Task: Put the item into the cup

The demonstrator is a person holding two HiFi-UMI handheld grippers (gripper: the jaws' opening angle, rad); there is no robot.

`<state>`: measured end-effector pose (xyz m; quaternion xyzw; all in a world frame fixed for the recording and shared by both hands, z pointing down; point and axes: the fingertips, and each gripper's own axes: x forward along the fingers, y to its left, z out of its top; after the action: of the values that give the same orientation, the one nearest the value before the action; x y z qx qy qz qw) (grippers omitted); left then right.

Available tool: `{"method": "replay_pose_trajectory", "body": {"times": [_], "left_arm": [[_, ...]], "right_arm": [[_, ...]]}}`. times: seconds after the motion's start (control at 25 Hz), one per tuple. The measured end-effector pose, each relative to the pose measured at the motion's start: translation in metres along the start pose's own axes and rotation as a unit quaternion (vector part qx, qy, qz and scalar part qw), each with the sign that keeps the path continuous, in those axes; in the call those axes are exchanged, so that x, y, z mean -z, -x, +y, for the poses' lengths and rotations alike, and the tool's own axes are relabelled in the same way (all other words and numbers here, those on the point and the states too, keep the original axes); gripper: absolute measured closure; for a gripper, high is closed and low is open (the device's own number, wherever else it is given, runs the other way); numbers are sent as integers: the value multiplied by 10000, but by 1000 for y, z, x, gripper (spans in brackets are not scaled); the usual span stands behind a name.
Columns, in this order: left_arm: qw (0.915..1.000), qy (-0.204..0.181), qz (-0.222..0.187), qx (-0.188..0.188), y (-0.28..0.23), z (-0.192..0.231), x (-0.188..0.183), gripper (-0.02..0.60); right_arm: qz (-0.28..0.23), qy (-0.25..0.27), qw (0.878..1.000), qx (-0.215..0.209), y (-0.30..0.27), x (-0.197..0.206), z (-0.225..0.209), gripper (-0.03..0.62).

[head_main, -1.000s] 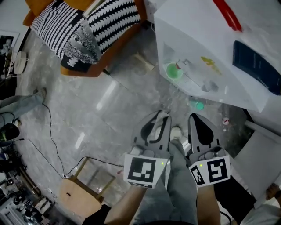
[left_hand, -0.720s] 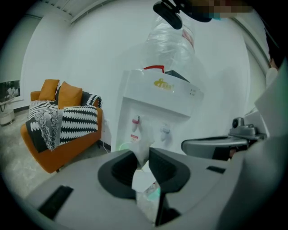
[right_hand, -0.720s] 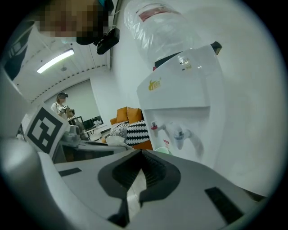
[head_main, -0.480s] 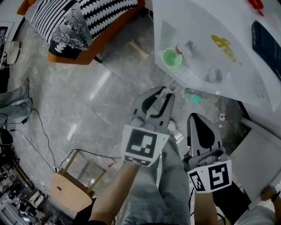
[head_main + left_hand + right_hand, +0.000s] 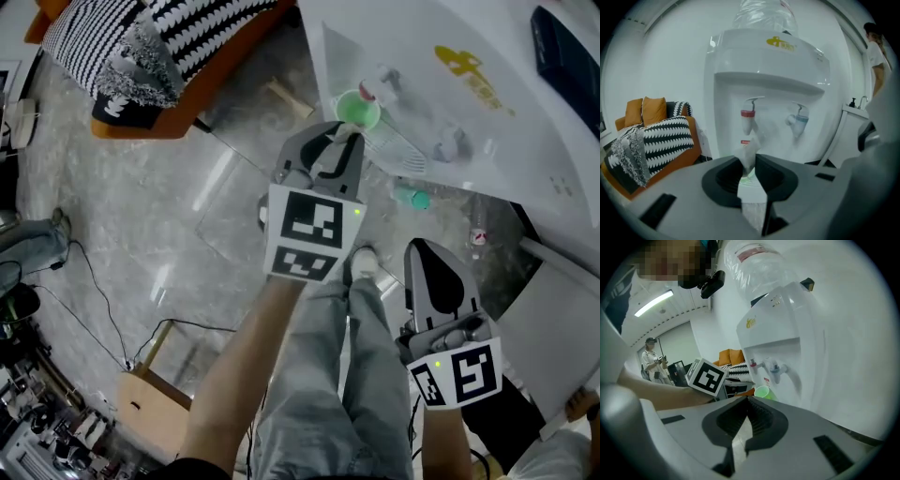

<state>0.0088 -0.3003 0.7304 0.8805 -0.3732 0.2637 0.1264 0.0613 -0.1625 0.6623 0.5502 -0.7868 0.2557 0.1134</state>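
The left claw (image 5: 338, 141) pinches a small pale sachet (image 5: 749, 157), held up just beside the green cup (image 5: 357, 108) that stands under the taps of the white water dispenser (image 5: 773, 61). The right claw (image 5: 746, 405) hangs lower, pressed together on nothing.

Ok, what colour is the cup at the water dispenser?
Green; the cup shows best in the head view.

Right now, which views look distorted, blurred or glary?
Left gripper view: fisheye, dark corners, the water dispenser bulges; the packet between the jaws is soft. Right gripper view: same fisheye, the green cup is fairly sharp. Head view: pale glare streaks on the floor.
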Motion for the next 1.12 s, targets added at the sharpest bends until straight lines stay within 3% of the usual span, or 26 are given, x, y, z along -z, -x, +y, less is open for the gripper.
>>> {"method": "replay_pose_trajectory", "body": {"times": [0.6,0.76,1.12], "left_arm": [[9967,-475,651,57,-58,9,19,499],[9958,-646,649,55,-62,8,18,499],[9982,-386,397,222,-65,4,15,491]], "right_arm": [[82,-59,9999,52,-6,13,-9,583],[97,-86,9999,80,-4,16,-11,583],[-46,-323,9987,381,1,17,-31,583]]}}
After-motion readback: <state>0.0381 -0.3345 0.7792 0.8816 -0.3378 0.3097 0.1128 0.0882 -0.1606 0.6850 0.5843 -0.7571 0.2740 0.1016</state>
